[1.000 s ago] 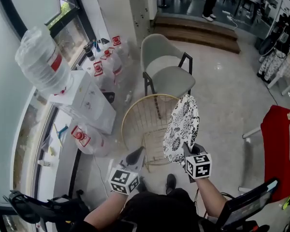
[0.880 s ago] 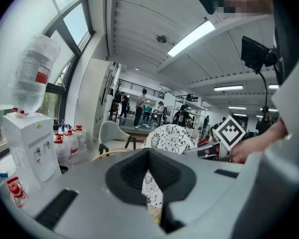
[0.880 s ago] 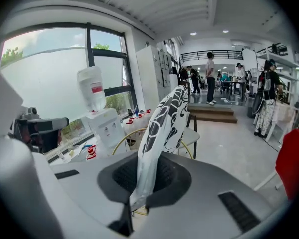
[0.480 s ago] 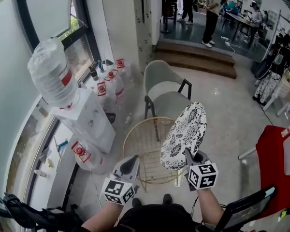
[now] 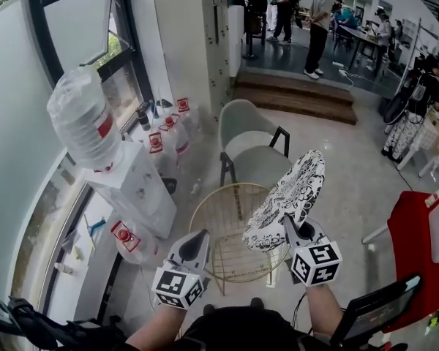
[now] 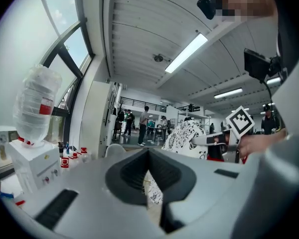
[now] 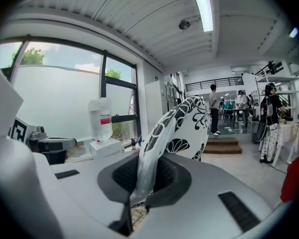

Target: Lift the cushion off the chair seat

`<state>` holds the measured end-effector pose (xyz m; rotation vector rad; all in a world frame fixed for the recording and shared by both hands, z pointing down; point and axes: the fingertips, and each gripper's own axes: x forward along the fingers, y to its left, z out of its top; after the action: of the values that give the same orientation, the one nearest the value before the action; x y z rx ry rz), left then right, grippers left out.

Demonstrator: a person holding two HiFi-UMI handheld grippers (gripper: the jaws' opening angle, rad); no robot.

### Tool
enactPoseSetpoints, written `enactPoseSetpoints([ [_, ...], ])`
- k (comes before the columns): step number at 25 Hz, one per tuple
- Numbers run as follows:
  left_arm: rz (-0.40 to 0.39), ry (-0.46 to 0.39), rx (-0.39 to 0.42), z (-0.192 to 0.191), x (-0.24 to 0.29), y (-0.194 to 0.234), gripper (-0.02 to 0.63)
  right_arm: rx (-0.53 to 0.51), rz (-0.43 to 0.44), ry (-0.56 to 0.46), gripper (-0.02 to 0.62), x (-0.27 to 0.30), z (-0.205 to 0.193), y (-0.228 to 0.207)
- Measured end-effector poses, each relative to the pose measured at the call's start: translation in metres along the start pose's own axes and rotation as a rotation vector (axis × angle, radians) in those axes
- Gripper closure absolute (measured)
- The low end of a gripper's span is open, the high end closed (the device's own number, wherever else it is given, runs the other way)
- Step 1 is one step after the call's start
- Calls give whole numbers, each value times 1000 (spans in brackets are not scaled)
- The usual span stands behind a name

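1. The cushion [image 5: 289,199] is white, covered in a dense black floral and scroll print.
2. The wire chair [image 5: 234,253] is gold.
3. The shell chair [image 5: 252,141] is pale grey with black legs.
4. The water bottle [image 5: 79,119] is clear with a red label, and its dispenser [image 5: 135,189] is white.
5. The left hand-held gripper [image 5: 192,248] and right hand-held gripper [image 5: 293,225] are grey, and their cubes carry black-and-white square markers.
6. The draped cloth [image 5: 424,232] is red.
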<state>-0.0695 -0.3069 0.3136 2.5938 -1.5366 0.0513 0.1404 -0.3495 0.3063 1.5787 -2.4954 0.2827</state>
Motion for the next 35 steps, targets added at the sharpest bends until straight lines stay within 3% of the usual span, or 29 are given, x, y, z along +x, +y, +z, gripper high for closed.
enactPoseSetpoints([
  [10,11,-37,12,28,-8,8,600,-48,52,-118,571,-8,36,25],
  [35,3,-31,9,23,-17,-5,599,-49,68,-112,574,-22,30,32],
])
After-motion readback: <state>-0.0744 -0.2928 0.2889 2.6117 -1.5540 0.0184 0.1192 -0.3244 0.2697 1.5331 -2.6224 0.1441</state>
